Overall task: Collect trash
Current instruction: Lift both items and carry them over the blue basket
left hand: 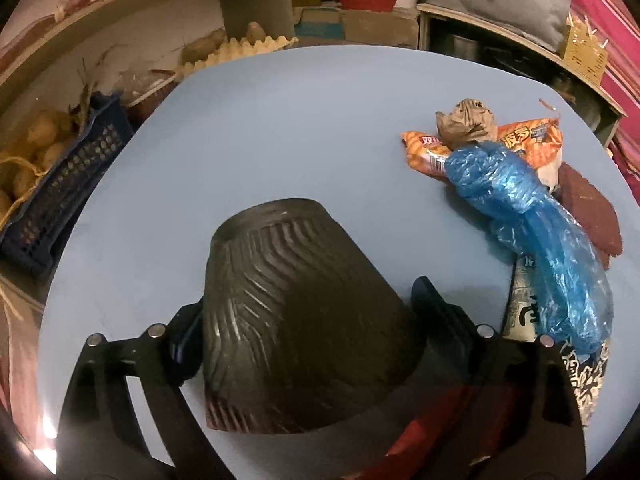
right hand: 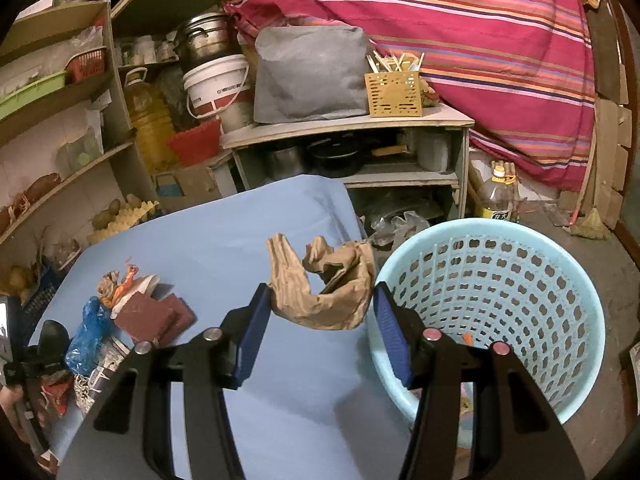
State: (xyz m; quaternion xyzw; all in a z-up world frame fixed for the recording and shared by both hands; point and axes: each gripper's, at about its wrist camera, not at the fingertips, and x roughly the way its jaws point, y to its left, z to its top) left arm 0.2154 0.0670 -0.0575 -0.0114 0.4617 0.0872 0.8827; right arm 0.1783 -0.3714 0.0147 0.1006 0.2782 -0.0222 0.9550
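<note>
A dark ribbed cup (left hand: pixel 296 320) lies on the blue table (left hand: pixel 280 120), narrow end pointing away, between the fingers of my left gripper (left hand: pixel 308 324). The left pad (left hand: pixel 188 344) is against the cup's side and the right finger (left hand: pixel 436 312) stands a sliver off it, so the gripper reads as open. To the right is a trash pile: a blue plastic bag (left hand: pixel 520 208), an orange snack wrapper (left hand: pixel 536 140), a brown paper ball (left hand: pixel 468 120) and dark red pads (left hand: pixel 588 208). My right gripper (right hand: pixel 320 320) is shut on a crumpled brown paper bag (right hand: pixel 324 292), held above the table's edge beside a light-blue basket (right hand: pixel 520 280).
A blue crate of potatoes (left hand: pixel 60 184) and an egg tray sit past the table's left edge, under shelves. Behind the table stands a low cabinet with pans (right hand: pixel 352 152). An oil bottle (right hand: pixel 498 196) stands on the floor behind the basket. A striped cloth hangs at the back right.
</note>
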